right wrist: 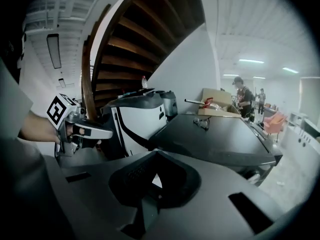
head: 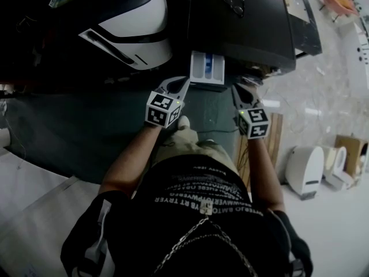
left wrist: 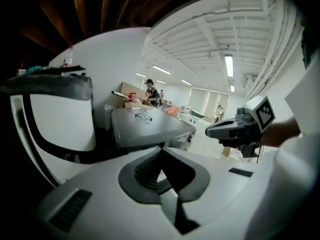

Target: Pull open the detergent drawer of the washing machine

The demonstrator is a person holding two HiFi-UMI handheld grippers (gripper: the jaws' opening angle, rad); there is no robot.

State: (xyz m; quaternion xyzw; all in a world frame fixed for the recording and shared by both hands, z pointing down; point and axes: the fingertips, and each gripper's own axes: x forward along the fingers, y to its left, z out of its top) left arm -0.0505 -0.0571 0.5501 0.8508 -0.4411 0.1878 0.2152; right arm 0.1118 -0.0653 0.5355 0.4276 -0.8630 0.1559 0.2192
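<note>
The dark-topped washing machine (head: pixel 242 22) stands ahead of me, and its white detergent drawer (head: pixel 207 69) with blue compartments sticks out of the front. My left gripper (head: pixel 180 85) hangs just left of the drawer, shut with nothing in it. My right gripper (head: pixel 241 92) is just right of the drawer, also shut and empty. The left gripper view has its jaws (left wrist: pixel 161 150) closed tip to tip, the machine's top (left wrist: pixel 145 129) beyond, and the right gripper (left wrist: pixel 235 130) at the right. In the right gripper view the closed jaws (right wrist: pixel 156 155) point at the machine (right wrist: pixel 215 134), with the left gripper (right wrist: pixel 85 130) at the left.
A white and black rounded appliance (head: pixel 135 22) stands left of the washer. A pair of glasses (right wrist: pixel 201 123) lies on the washer's top. A wooden stair (right wrist: pixel 130 44) rises behind. White appliances (head: pixel 305 169) and a cardboard box (head: pixel 351 149) sit on the floor at right. People stand far back.
</note>
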